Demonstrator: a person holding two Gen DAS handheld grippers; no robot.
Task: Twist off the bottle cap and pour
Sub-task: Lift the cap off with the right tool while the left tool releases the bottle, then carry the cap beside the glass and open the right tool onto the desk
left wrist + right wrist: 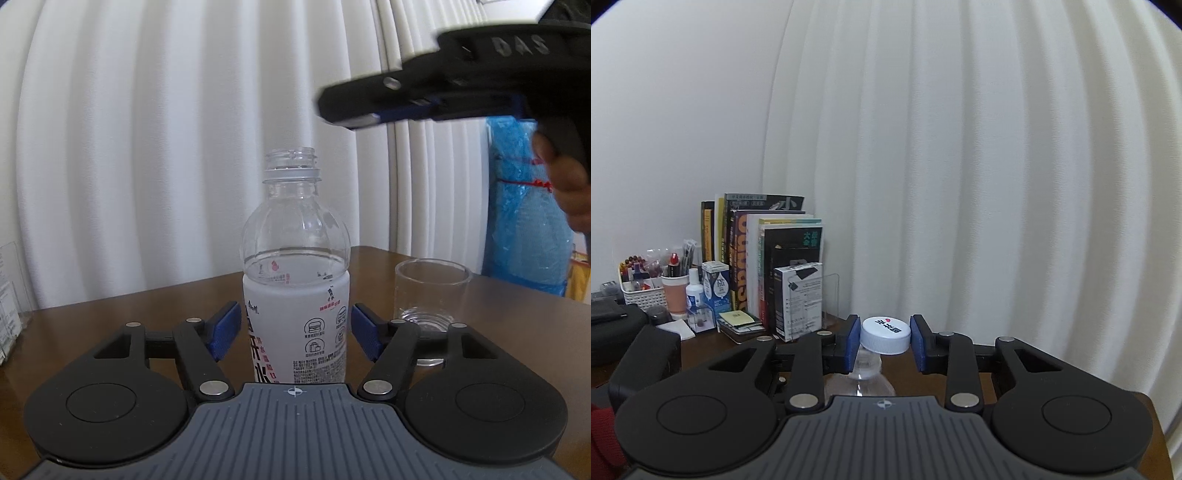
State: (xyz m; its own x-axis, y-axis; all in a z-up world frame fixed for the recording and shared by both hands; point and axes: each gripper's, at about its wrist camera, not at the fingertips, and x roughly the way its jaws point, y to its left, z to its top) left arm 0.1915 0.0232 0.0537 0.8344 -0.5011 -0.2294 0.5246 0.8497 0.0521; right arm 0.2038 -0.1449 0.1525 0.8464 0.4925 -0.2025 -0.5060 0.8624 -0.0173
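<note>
two grippers: your left gripper (293, 334) parted beside uncapped bottle (295, 266); your right gripper (882, 341) clamps white cap (885, 334), raised above; glass (430, 306) right.

Bottle (295, 258): clear plastic, frosted white label with black and red print.
Cap (885, 334): white, ribbed side, black print and a small red mark on top.
Glass (432, 295): clear, colourless.
Desk (129, 306): dark brown wood grain.
Left gripper (295, 332): black arms, blue textured pads (223, 330), grey ribbed base, silver pins.
Right gripper (884, 343): same black, blue and grey.
Curtain (184, 129): white, vertical pleats.
Bag (528, 206): blue plastic, red ties.
Books (764, 251): black, yellow, white and green spines.
Basket (642, 295): white lattice.
Cup (676, 295): pink with white rim.
</note>
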